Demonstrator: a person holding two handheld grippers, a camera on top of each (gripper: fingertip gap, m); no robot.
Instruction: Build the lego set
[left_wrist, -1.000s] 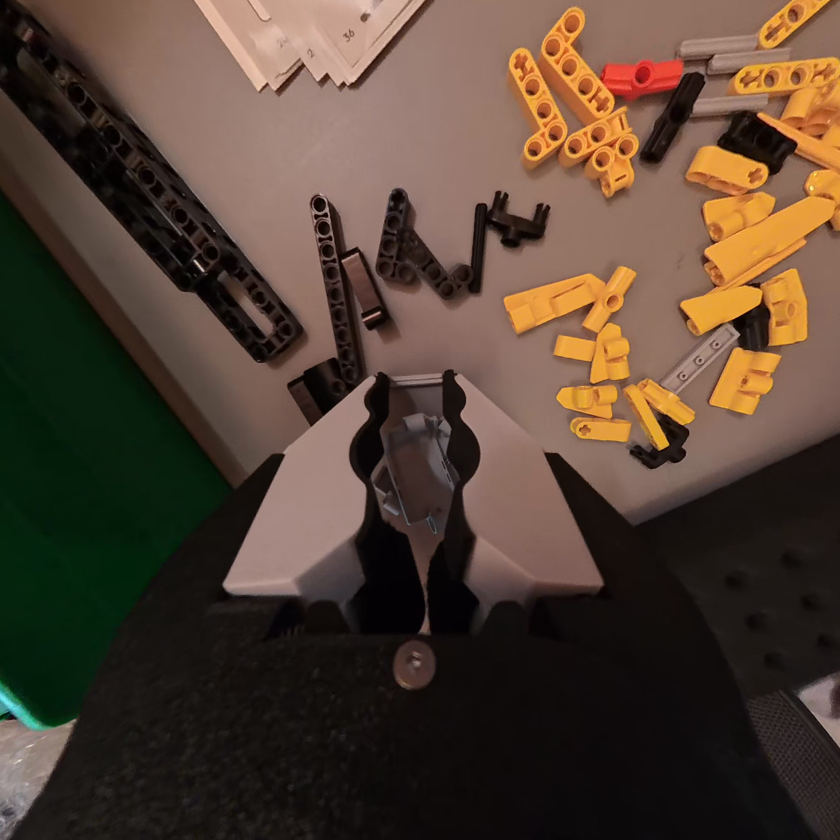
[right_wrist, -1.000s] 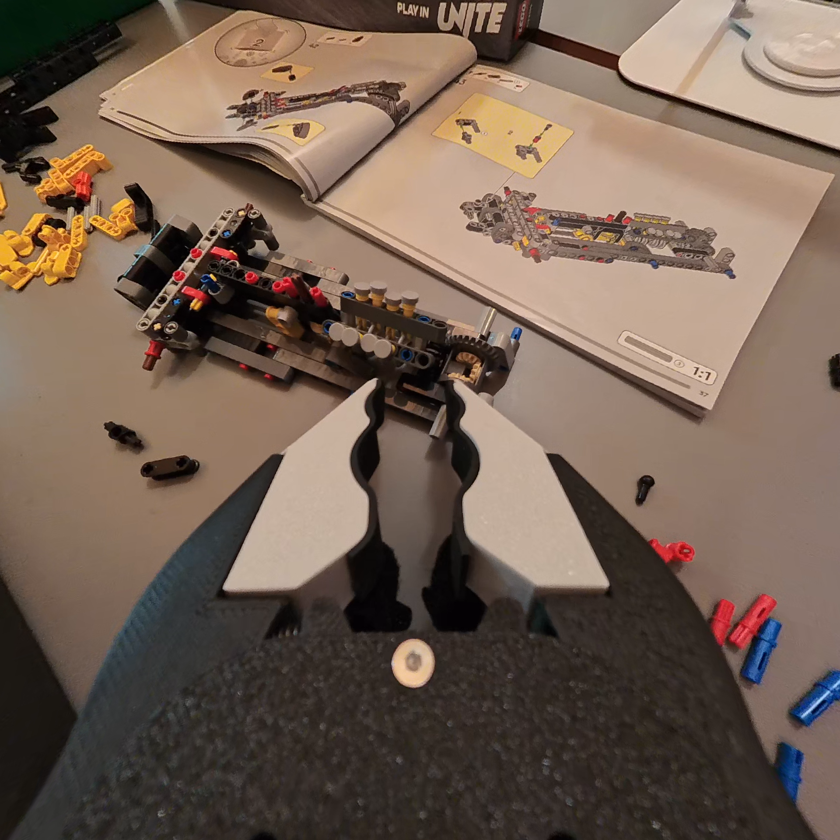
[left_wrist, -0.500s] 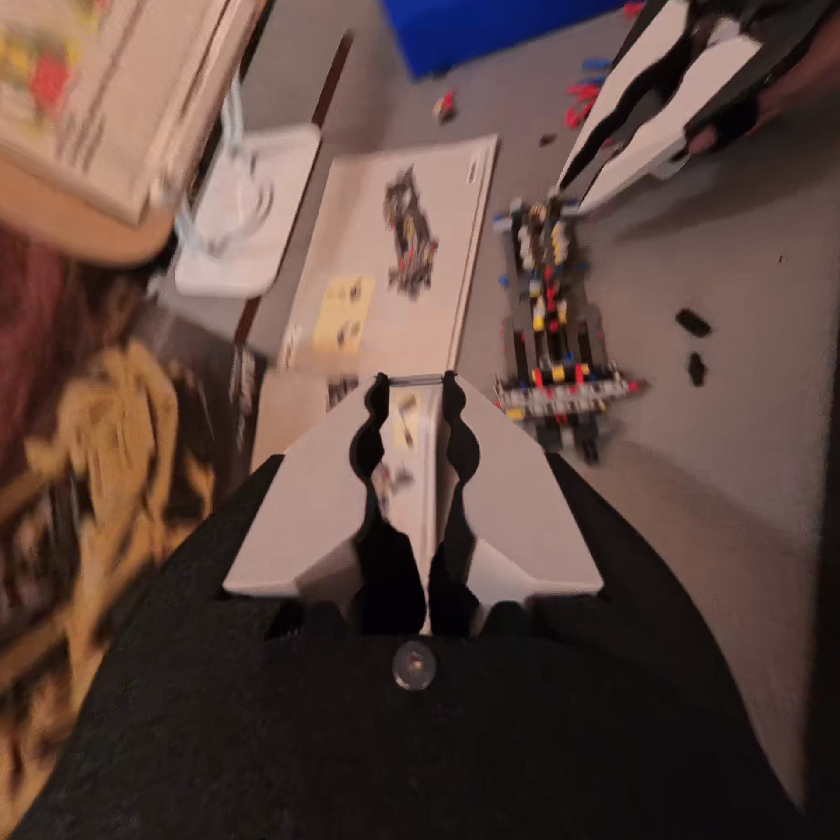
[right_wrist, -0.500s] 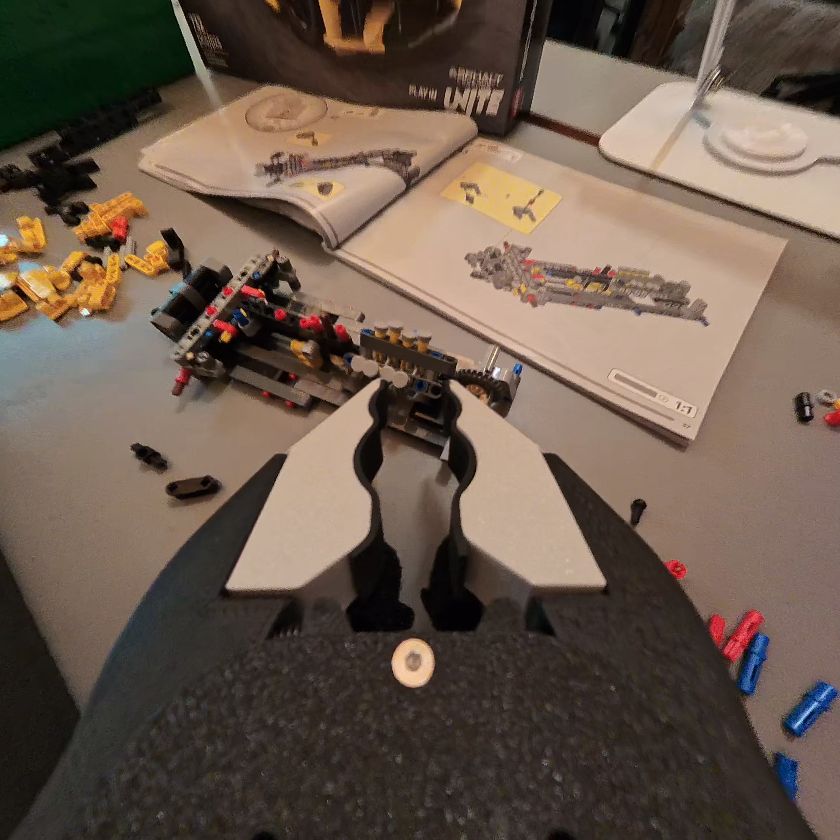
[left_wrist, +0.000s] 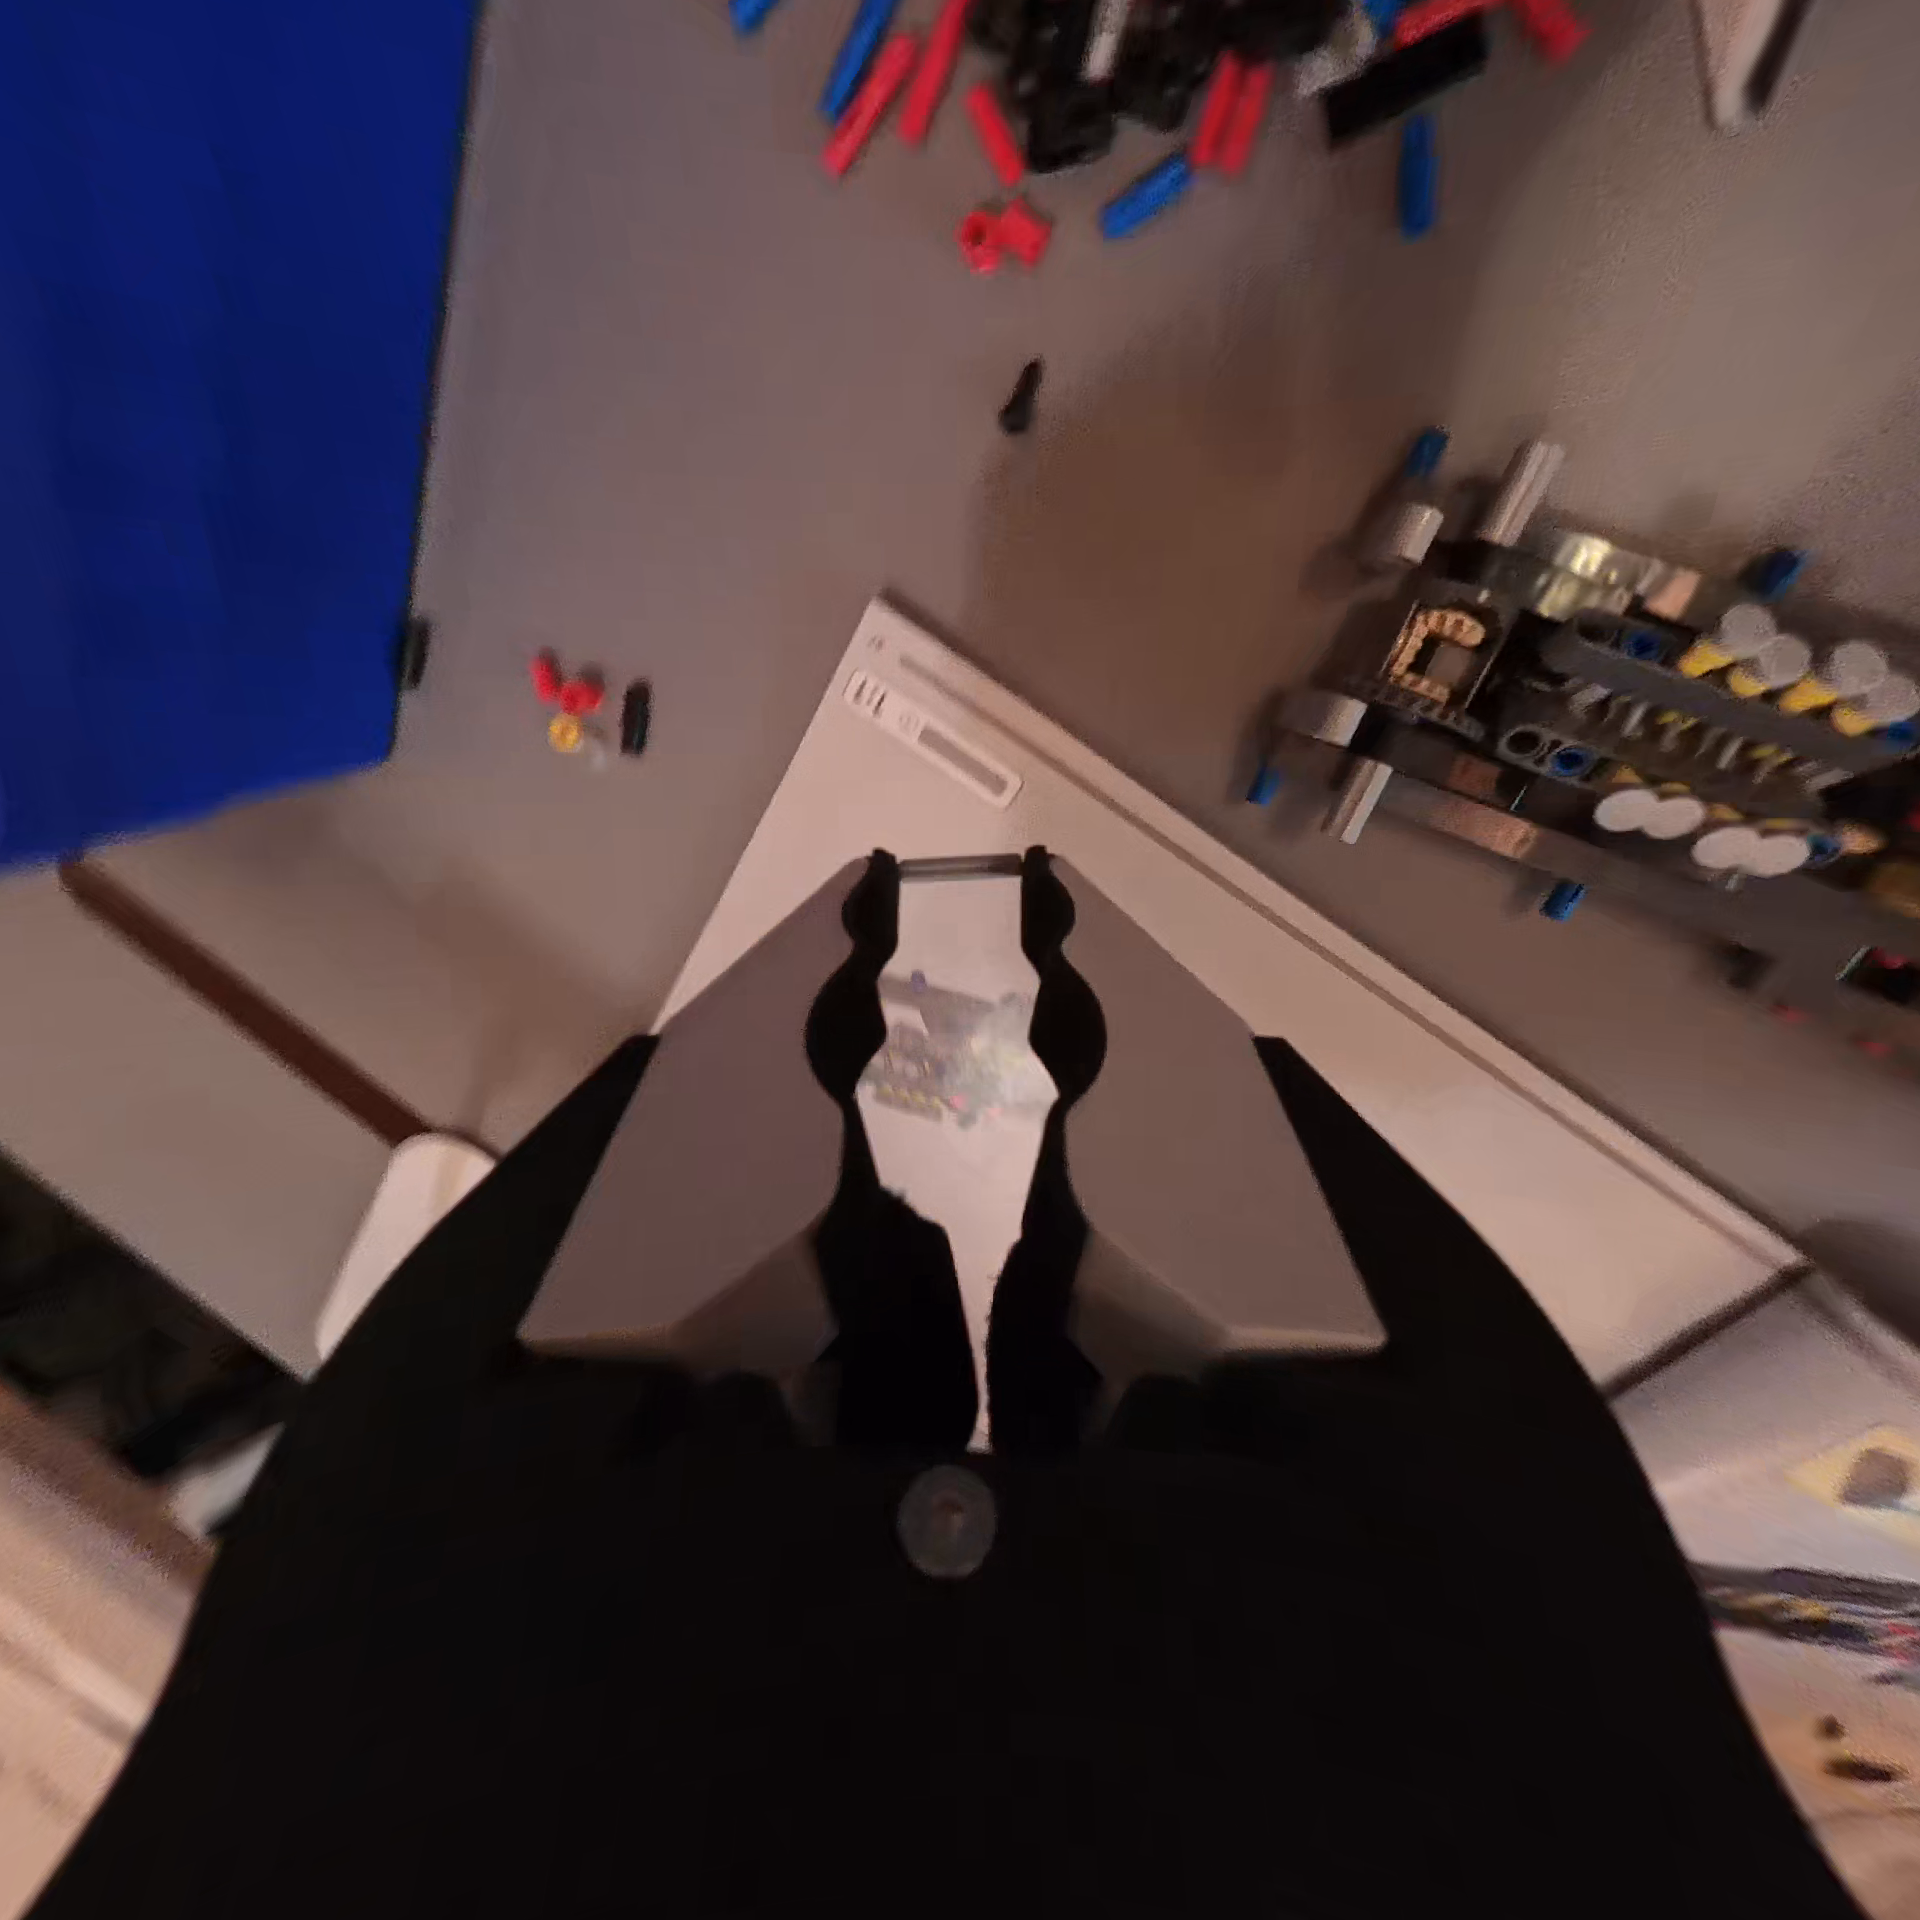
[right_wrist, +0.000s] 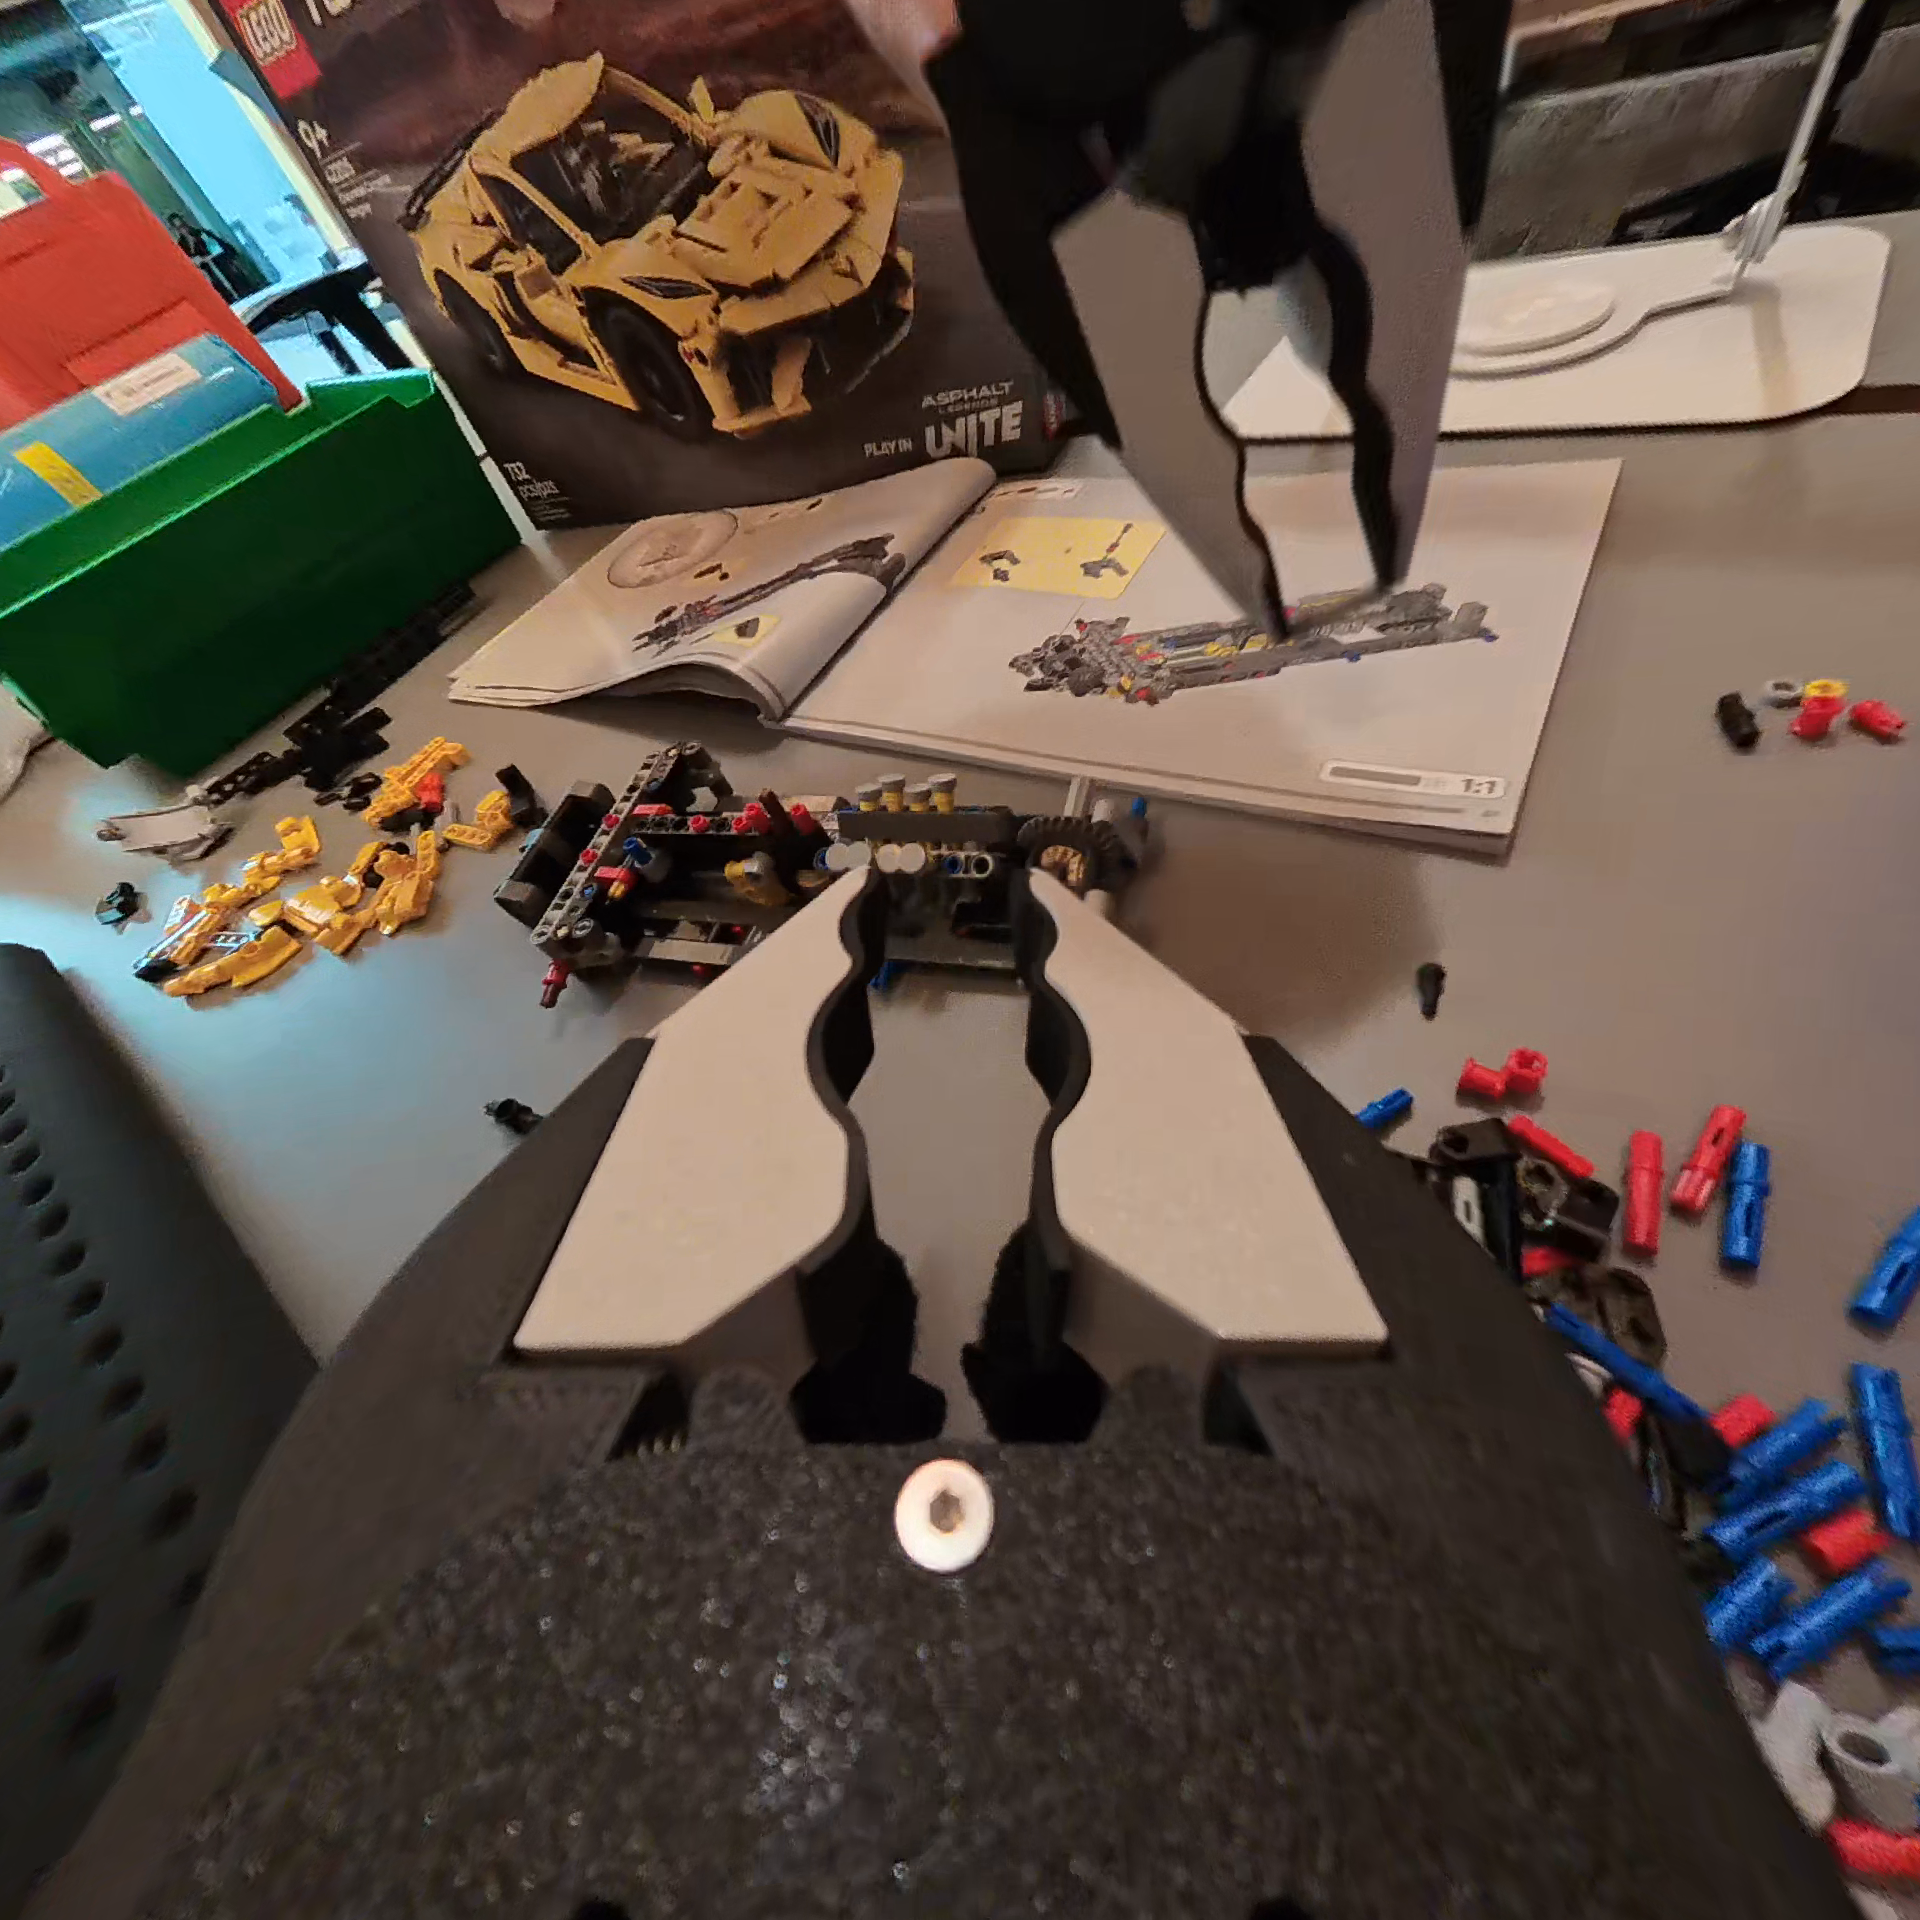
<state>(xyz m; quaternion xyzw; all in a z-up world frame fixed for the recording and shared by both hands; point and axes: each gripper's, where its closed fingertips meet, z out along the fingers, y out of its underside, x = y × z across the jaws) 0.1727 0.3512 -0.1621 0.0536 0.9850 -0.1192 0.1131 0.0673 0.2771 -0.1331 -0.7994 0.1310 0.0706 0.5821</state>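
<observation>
The left tool hung tips-down over the open instruction booklet, clenched on a thin grey axle that spanned crosswise between its two fingertips; in the right wrist view the same tool appeared tips-down above the printed drawing on the booklet's right-hand page. The half-built chassis lay on the grey surface just in front of the booklet's near edge, its long axis running left to right across the right wrist view, with a dark gear at its right end and a row of pale round piston tops along the middle. The right tool sat low and just before the chassis, its jaws released and parted, their tips framing the piston section without clearly touching it. That made the right tool the nearer of the two; the left tool, carrying the axle, stood farther back over the page. From the left wrist view the chassis lay to the right of the axle, blurred. The chassis looked dense with black and grey beams studded with red, blue and yellow pins. Loose yellow parts lay to its left, and red and blue pins to the right.
</observation>
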